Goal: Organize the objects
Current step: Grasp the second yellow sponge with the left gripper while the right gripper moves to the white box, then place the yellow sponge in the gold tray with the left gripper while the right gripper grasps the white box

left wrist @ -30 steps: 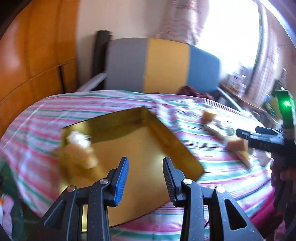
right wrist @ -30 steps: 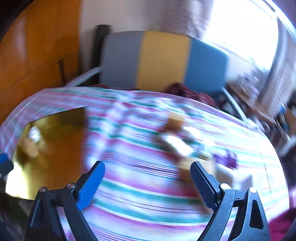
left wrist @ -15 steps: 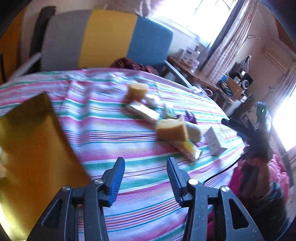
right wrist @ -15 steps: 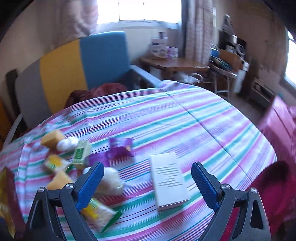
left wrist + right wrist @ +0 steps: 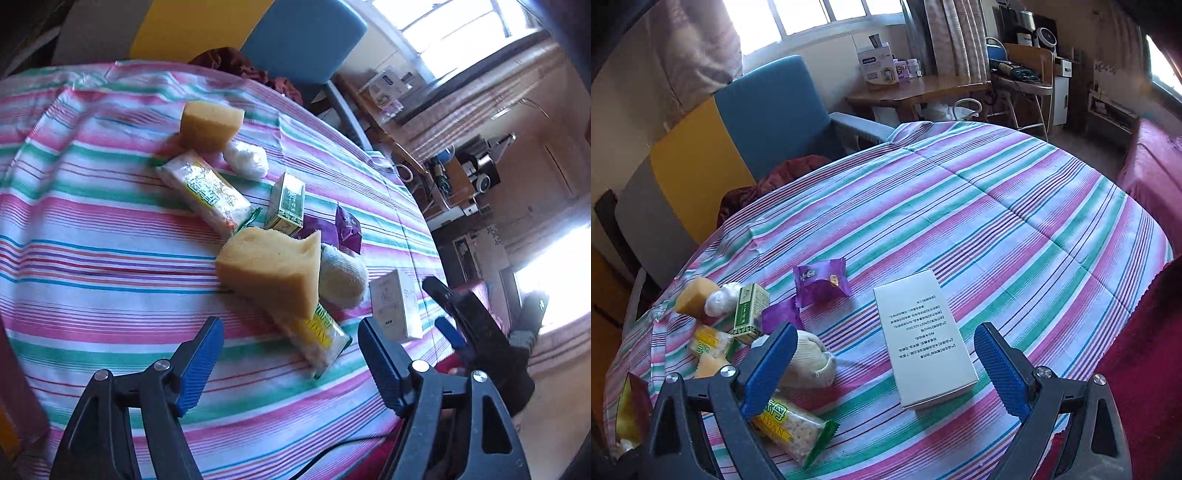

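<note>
Objects sit in a loose pile on the striped tablecloth [image 5: 92, 229].

Left wrist view: left gripper [image 5: 290, 354] hangs over the cloth, jaws opening, already wide apart, nothing btwn them. Just ahead of the tips lies the pile. Count: 2 yellow sponges, the near sponge [image 5: 273, 275] resting partly on a cracker pack, the far sponge [image 5: 210, 125] at the back. 2 cracker packs: near cracker pack [image 5: 317, 338] sticking out from under the near sponge, far cracker pack [image 5: 207, 192] btwn the two sponges. 1 green box [image 5: 288, 203] upright beside the far pack. 1 white wad [image 5: 245, 160] touching the far sponge. 1 cream sock roll [image 5: 341, 278] against the near sponge. Purple wrappers [image 5: 347, 229] behind it, count unclear here. 1 white box [image 5: 397, 304] to the right, near the cloth's edge. Right gripper [image 5: 448, 314] shows beyond that box, dark and partly hidden.

Right wrist view: right gripper [image 5: 882, 373] spread wide, empty; the white box [image 5: 925, 338] lies flat on the cloth btwn and just beyond its fingers, not touched. 2 purple wrappers: one whole [image 5: 822, 282], one flatter [image 5: 779, 314] beside the green box [image 5: 750, 310]. Sock roll [image 5: 809, 360] sits by the left finger, a cracker pack [image 5: 792, 430] below it. Striped chair [image 5: 713, 147] stands behind the table.
</note>
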`<state>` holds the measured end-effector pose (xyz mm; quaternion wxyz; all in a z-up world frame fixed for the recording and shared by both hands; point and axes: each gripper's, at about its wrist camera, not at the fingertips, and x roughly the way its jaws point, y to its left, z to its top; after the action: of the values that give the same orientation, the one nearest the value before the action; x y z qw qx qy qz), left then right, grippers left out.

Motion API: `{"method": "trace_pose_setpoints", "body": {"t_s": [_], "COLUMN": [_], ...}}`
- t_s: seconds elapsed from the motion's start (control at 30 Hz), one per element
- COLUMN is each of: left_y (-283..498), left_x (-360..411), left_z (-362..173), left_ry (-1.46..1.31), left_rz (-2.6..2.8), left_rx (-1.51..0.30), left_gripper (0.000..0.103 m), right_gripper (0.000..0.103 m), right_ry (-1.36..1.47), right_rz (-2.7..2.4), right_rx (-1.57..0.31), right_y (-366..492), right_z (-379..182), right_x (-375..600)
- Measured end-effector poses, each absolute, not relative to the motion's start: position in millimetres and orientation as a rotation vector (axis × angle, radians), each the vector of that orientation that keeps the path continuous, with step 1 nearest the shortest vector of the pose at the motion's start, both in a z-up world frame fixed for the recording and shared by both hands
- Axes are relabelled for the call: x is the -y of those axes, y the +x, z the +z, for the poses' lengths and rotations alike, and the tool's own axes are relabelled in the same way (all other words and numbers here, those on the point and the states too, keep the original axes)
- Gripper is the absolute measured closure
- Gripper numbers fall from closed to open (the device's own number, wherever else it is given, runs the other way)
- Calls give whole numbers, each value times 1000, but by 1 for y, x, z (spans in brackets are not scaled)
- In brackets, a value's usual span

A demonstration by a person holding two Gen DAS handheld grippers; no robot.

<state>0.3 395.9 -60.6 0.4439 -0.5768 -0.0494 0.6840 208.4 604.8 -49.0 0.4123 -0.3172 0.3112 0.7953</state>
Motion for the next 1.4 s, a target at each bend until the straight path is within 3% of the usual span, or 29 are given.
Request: {"method": "trace_pose_setpoints", "body": {"t_s": [0.07, 0.53, 0.63, 0.73, 1.13, 1.4], "left_y": [-3, -17, -18, -16, 18, 45], "left_x": [-408, -459, -451, -435, -359, -327], "left_z": [-66, -92, -97, -94, -71, -45], "left_ry": [-1465, -1571, -1542, -1479, -1239, -1093], "left_rz": [1702, 1807, 1820, 1789, 1870, 1876], "left_rx": [147, 118, 59, 47, -178, -222], "left_gripper": [21, 19, 41, 47, 49, 49], "right_gripper": [5, 4, 4, 4, 5, 5], "right_ry": [-789, -781, -784, -782, -766, -823], "right_rz": [2002, 2011, 2005, 2004, 1914, 1854], "right_rx": [-808, -893, -893, -907, -943, -886], "right_y": [210, 213, 213, 214, 225, 221], "right_z": [-50, -56, -57, -59, -64, -70], "right_x": [-606, -612, -613, -615, -624, -627]}}
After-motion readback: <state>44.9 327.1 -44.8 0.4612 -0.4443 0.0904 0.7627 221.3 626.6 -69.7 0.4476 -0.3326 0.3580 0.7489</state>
